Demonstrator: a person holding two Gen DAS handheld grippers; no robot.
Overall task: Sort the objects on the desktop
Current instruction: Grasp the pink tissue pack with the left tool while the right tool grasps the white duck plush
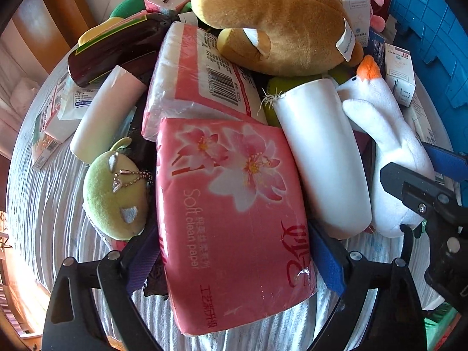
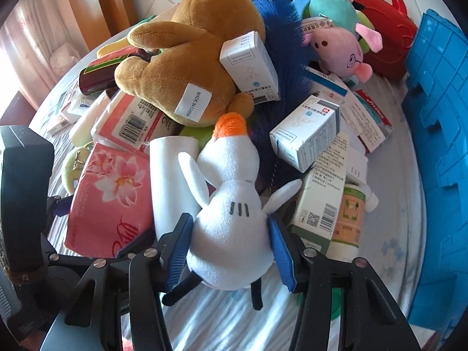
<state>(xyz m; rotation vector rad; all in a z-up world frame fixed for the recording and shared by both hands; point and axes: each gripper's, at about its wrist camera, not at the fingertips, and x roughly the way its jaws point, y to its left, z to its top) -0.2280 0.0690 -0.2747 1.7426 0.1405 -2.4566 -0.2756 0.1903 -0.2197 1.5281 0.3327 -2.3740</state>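
We see our left gripper (image 1: 234, 260) spread wide, its fingers pressed on both sides of the pink tissue pack (image 1: 234, 219), which lies at the near edge of the pile on the striped cloth (image 1: 49, 204). Our right gripper (image 2: 229, 251) is also wide, its blue pads (image 2: 178, 251) clasping the white goose plush (image 2: 231, 222) at the body; the goose lies beak away from us, just beside a white roll (image 2: 172, 181) and medicine boxes (image 2: 307, 137), near the blue crate (image 2: 438, 146)
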